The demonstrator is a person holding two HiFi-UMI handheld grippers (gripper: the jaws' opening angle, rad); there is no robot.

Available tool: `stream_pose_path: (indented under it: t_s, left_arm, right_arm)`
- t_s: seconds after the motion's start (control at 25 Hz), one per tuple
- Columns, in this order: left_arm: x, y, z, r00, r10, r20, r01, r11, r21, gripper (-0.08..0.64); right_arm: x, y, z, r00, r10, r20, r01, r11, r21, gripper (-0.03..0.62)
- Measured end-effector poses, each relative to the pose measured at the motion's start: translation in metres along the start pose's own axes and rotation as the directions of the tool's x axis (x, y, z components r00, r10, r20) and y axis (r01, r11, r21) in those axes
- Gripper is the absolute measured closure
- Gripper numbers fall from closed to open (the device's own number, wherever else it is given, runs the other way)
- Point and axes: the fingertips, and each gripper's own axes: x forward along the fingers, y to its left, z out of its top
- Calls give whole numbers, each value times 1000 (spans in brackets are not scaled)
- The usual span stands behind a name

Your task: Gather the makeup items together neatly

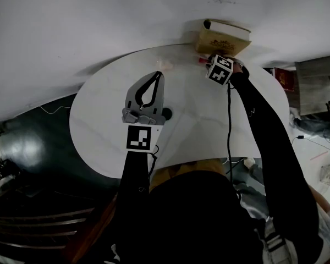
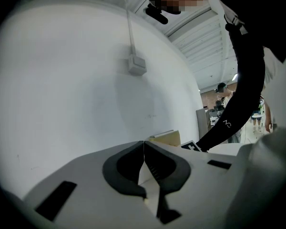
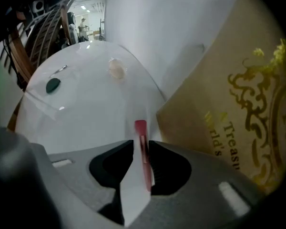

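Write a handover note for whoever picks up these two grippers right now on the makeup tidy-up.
Left gripper: jaws together, empty, over the middle of the white table.
Right gripper: at the table's far edge beside the gold box, jaws apparently closed on a slim red tube.
Items: a pale puff and a dark green oval piece lie apart on the table, away from the tube.
Done: nothing grouped yet.
Left: choose a spot, set the tube down, bring the puff and green piece beside it, line them up.
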Motion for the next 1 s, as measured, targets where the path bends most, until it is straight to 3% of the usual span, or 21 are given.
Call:
stream_pose_path:
  t_s: [0.08, 0.2, 0.36, 0.6, 0.68, 0.8, 1.0]
  left_arm:
    - [0, 1, 0, 1000, 1, 0, -1, 1000, -3, 551]
    - [2, 1, -2, 1000, -3, -1, 3, 1000, -4, 551]
    - [3, 0, -2, 1000, -7, 1, 7, 1000, 0, 551]
    - [1, 0, 0, 1000, -6, 0, 6, 1000, 6, 551]
    - [-3, 0, 3, 1000, -7, 9, 6, 1000, 13, 551]
    - [-14, 2, 7, 1000, 4, 22, -5, 1000, 12, 551]
    - [-37, 8, 10, 999, 26, 24, -26, 999, 21, 551]
  right_arm:
    - [-4, 9, 3, 999, 51, 10, -51, 999, 6, 491]
    - [-4, 13, 4, 998, 62, 25, -62, 998, 14, 492]
    - [-3, 18, 3, 994, 105, 35, -106, 994, 35, 541]
    - [-8, 18, 6, 994, 98, 56, -101, 994, 42, 543]
    - [-18, 17, 12, 993, 68, 93, -75, 995, 71, 543]
    - [-52, 19, 33, 978, -10, 206, -29, 982, 185, 543]
    - [-120, 30, 77, 890, -202, 410, 42, 930, 366, 542]
